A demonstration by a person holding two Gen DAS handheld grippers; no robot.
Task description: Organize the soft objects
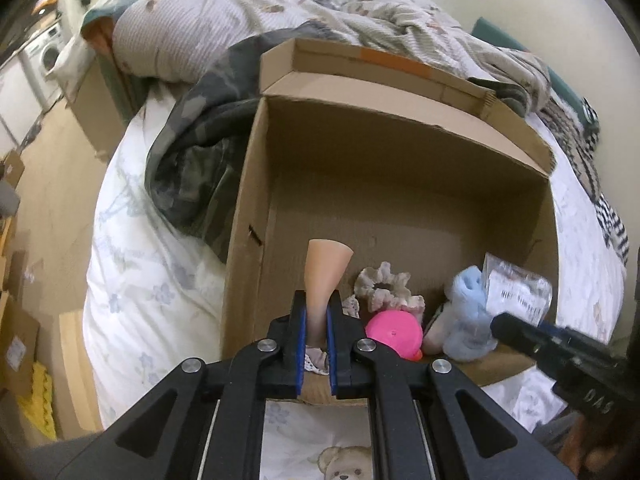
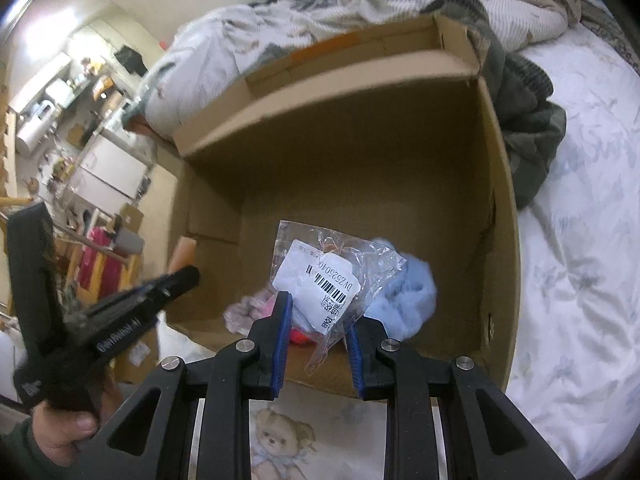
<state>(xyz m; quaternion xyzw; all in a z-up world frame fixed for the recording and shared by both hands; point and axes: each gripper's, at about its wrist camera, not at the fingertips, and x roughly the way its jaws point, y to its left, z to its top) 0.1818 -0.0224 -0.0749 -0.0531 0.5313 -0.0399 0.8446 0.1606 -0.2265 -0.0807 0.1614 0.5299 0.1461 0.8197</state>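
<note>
1. Left gripper squeezes a peach soft piece over the cardboard box.
2. Right gripper is spread wide around a clear plastic packet, not pinching it.
3. Next, I think, the peach piece drops in.
4. Inside the box lie a scrunchie, a pink toy and a fluffy blue thing.

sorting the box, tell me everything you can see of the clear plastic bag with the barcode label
The plastic bag is clear, crinkled and glossy, with a white label printed with a barcode and digits. Something pale and orange shows faintly inside. It stands tilted over the near end of the cardboard box, leaning against the blue fluffy toy. Its lower part hangs between the fingers of the right gripper, which are spread apart.
</note>
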